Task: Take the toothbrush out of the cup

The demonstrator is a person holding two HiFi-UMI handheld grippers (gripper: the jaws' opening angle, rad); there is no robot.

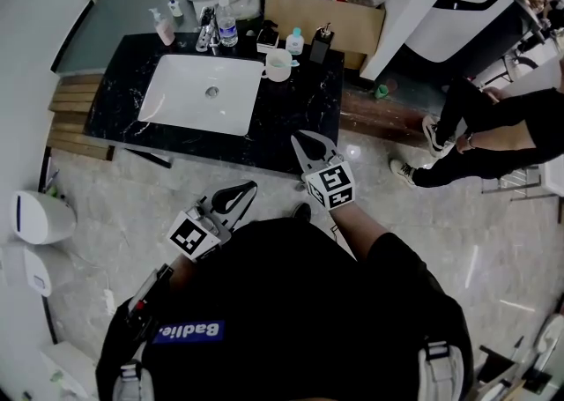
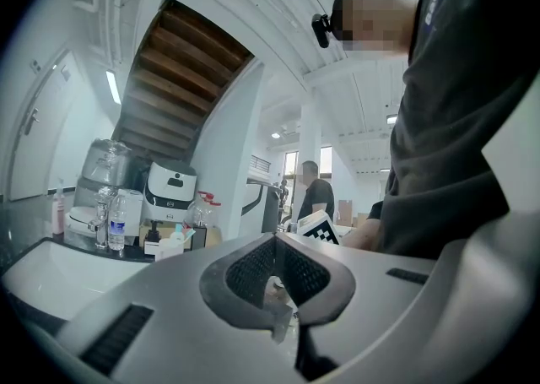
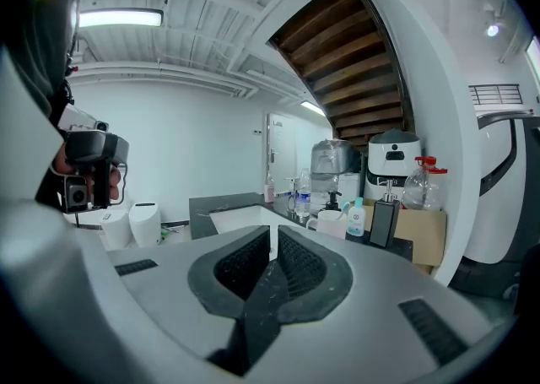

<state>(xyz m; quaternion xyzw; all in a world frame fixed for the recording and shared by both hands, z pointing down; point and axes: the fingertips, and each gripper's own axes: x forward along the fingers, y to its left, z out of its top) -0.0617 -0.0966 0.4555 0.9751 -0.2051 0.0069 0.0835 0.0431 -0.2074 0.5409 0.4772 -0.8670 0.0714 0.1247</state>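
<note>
Cup [image 1: 278, 64] parked on black counter [image 1: 304, 104] right of sink [image 1: 189, 100], bottles [image 1: 295, 40] crowded beside. Toothbrush [image 2: 189, 234] in it spotted only in left gripper view. Left gripper [image 1: 247, 188], right gripper [image 1: 300, 142] jaws closed, nothing held.

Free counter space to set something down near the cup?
Free: counter right of the sink, in front of the cup; also the strip left of the sink. Crowded: back edge, from pink bottle to soap dispenser.
</note>
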